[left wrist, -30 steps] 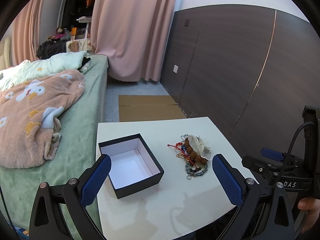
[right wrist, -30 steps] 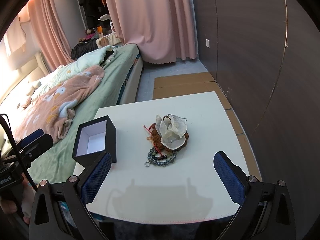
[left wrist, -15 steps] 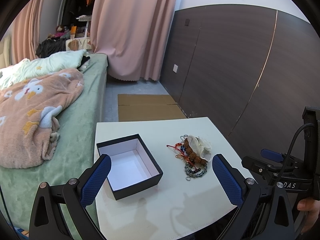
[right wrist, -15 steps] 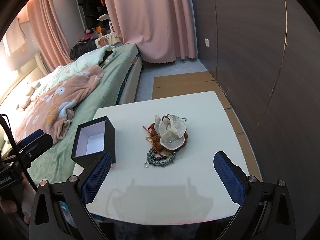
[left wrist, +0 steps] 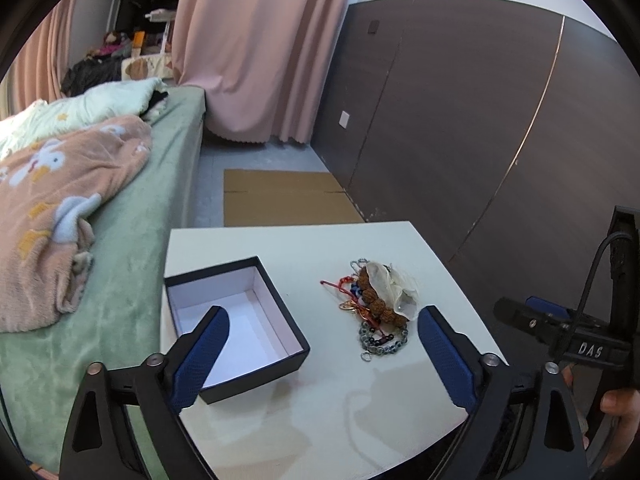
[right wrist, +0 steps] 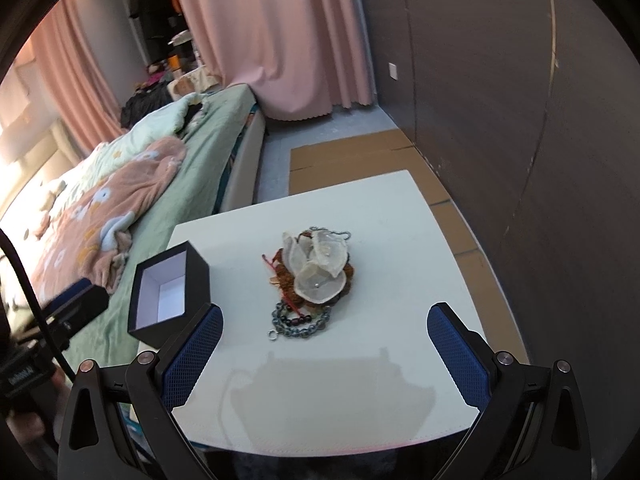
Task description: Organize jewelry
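Observation:
A black open box with a white, empty inside stands on the left part of the white table. Right of it lies a jewelry pile: brown beads, red cord, a pale flower piece and a grey chain bracelet. My left gripper hovers over the table's near side. Its jaws are closing, wide apart, with nothing pressed between them. In the right wrist view my right gripper is open above the front edge. Beyond it lie the jewelry pile and the box.
A bed with a green sheet and a pink blanket runs along the table's left side. Flat cardboard lies on the floor behind the table. A dark panelled wall stands to the right, and a pink curtain hangs at the back.
The left gripper has come closer to the table, so the box and the pile look larger, and its blue pads stand slightly nearer together. The right view has tilted a little.

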`<move>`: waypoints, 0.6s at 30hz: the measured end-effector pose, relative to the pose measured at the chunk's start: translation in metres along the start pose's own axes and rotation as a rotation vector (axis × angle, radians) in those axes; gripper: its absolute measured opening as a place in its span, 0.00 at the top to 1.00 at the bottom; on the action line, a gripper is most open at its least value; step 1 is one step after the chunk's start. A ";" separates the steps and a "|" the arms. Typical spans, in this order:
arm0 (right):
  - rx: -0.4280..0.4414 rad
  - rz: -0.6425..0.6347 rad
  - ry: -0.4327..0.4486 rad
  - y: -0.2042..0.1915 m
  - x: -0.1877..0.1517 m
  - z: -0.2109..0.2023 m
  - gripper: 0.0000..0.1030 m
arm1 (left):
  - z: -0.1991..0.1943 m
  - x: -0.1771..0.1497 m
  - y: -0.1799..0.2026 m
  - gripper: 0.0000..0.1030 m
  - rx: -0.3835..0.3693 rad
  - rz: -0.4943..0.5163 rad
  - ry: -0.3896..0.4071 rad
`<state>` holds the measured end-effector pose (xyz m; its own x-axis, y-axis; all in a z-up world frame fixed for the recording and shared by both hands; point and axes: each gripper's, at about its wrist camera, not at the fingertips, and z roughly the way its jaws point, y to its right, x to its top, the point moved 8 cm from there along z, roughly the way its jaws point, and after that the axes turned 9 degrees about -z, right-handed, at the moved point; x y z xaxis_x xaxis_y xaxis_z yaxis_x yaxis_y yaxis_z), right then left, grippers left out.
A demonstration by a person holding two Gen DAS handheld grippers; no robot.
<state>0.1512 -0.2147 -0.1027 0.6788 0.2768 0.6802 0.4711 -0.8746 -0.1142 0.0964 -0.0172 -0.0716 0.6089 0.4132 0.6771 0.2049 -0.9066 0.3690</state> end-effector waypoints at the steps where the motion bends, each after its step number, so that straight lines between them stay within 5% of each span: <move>1: 0.000 0.012 -0.001 0.004 0.001 0.001 0.00 | 0.003 -0.001 0.000 0.13 -0.002 0.000 -0.008; 18: 0.014 0.182 -0.036 0.051 0.006 0.017 0.01 | 0.065 -0.043 0.033 0.39 -0.021 0.118 -0.176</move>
<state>0.1891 -0.2506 -0.1168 0.7733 0.1286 0.6209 0.3463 -0.9059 -0.2437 0.1270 -0.0705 -0.1297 0.7523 0.2810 0.5959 0.1089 -0.9451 0.3081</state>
